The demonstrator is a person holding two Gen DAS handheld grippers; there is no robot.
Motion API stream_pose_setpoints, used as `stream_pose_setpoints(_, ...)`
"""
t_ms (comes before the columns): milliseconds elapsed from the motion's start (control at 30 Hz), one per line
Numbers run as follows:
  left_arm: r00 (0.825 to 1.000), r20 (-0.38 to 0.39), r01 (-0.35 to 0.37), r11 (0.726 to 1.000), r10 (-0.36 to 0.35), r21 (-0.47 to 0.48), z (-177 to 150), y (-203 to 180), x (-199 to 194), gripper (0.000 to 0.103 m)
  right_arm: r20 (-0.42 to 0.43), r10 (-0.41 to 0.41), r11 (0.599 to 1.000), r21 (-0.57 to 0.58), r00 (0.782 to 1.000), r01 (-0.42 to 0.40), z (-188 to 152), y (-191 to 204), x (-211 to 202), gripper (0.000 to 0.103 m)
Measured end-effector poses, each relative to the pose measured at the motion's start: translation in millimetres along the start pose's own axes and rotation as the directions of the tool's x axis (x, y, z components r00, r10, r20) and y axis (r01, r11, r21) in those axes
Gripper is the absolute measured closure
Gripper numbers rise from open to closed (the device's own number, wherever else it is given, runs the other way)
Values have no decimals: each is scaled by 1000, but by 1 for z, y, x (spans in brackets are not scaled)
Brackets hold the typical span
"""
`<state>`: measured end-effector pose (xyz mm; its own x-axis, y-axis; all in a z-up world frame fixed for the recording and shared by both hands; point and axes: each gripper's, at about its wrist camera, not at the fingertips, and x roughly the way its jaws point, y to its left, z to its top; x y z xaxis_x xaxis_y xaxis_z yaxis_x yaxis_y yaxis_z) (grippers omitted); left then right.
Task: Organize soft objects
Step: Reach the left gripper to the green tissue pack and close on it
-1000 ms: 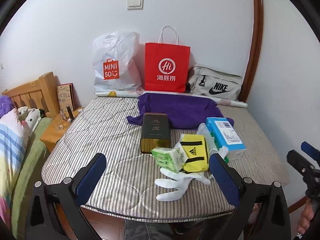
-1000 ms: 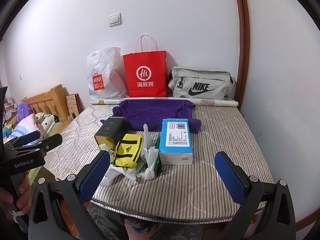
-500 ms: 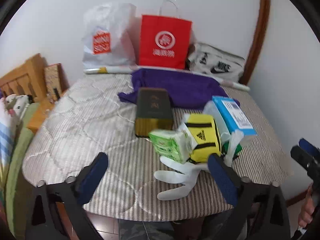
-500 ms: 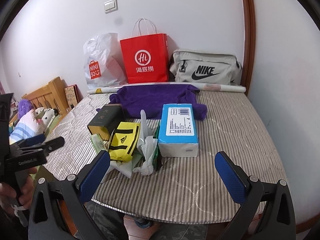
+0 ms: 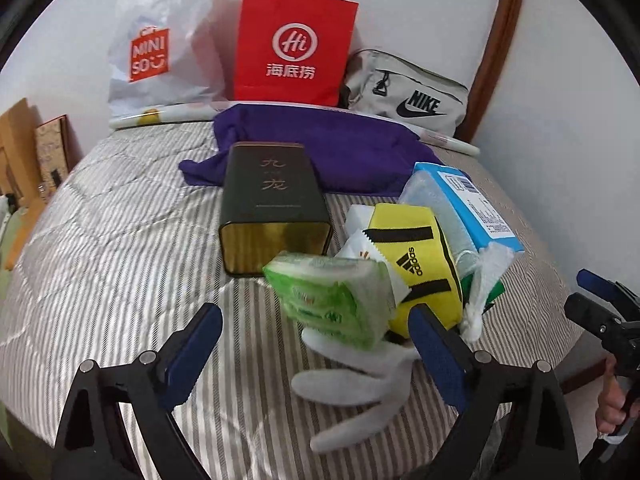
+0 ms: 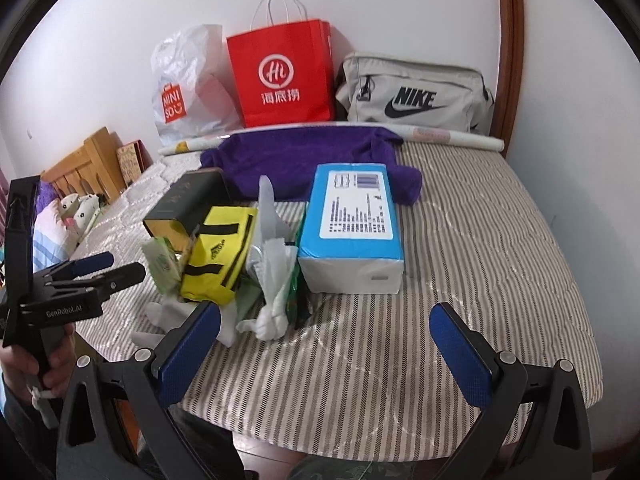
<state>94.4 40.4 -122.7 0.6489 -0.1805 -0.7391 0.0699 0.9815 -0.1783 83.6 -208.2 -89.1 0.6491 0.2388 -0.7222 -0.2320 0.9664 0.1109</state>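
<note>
A pile lies on the striped mattress [image 5: 120, 248]: a green tissue pack [image 5: 332, 296], a yellow Adidas pouch [image 5: 416, 260], a white glove [image 5: 352, 384], a blue tissue box [image 6: 352, 216], a crumpled white plastic bag [image 6: 272, 272], a dark tin box [image 5: 272, 204] and a purple towel [image 5: 320, 140]. My left gripper [image 5: 316, 356] is open, its fingers either side of the green pack and glove, just short of them. My right gripper [image 6: 324, 356] is open and empty, in front of the blue box near the bed's front edge.
A white Miniso bag [image 5: 160, 48], a red paper bag [image 5: 292, 48] and a grey Nike bag [image 5: 408, 96] stand against the back wall. A wooden headboard [image 6: 84, 168] and plush toys [image 6: 76, 208] are at the left. A wall with brown trim [image 6: 512, 48] bounds the right.
Both grippers have moved forward toward the pile. The left one has dropped closer to the green pack and glove. Both stay open.
</note>
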Motion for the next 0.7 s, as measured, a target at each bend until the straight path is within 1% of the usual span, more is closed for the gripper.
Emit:
stream_pose_setpoints(200,998,15,63,997,-63,36,5,3,16,9,-17,25,1000,2,1000,-25,1,-3,11,0)
stream_pose_setpoints(333,992,32,120,992,-122,47,9,2,24,10,-33,33,999,-7,999,-33,0,-2,19,0)
stream_pose_setpoints(400,991,24,134,989,-135,56,10,1,30,20,-44,36,999,-4,998,-37,0,-2,23,0)
stream_pose_setpoints(433,990,24,138,989,-139,55,10,2,32,32,-49,37,999,-2,998,-37,0,-2,25,0)
stream_pose_setpoints(467,988,19,150,987,-151,50,10,3,34,39,-53,38,999,-1,998,-38,-1,-3,27,0)
stream_pose_setpoints(600,978,34,206,978,-206,22,6,13,34,44,-77,38,999,0,996,-38,-2,-1,36,0)
stream_pose_setpoints(700,972,41,230,973,-230,6,5,19,29,52,-88,31,999,-5,996,-32,-2,0,41,0)
